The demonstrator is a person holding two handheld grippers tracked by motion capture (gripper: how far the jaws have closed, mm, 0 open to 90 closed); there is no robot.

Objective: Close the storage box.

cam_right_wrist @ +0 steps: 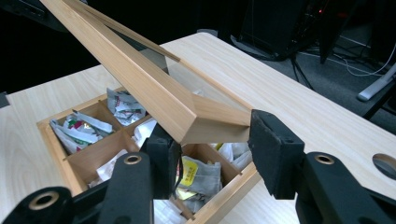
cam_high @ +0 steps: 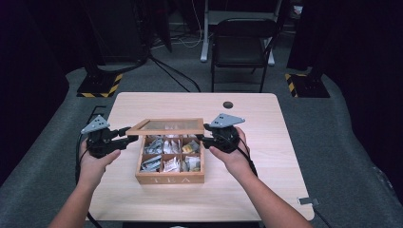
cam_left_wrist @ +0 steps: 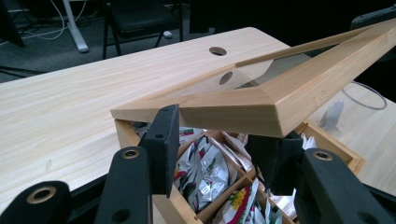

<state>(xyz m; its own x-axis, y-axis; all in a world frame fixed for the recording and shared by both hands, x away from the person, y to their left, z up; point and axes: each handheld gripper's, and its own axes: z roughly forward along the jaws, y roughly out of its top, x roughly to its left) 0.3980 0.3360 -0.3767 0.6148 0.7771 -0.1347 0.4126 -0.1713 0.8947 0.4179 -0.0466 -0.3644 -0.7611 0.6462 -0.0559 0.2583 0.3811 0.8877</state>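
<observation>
- Tea box (cam_high: 169,178) — wooden, mid-table, compartments holding sachets (cam_high: 170,164).
- Lid (cam_high: 166,126) — glass-paned, half-raised above the box.
- Left gripper (cam_high: 127,136), right gripper (cam_high: 202,133) — jaws straddling the lid's front corners, loosening; clamping can't be told.

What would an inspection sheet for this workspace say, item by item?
Surface: wooden table, one round hole.
Job's things: tea box full of tea bags; its glazed lid half raised.
Clutter: clear round rim beside the box, unclear what.
Grippers: left gripper and right gripper, jaws clamped on the lid's front corners.
Cables: floor cables behind the table.
Surroundings: black chair, grey carpet.
</observation>
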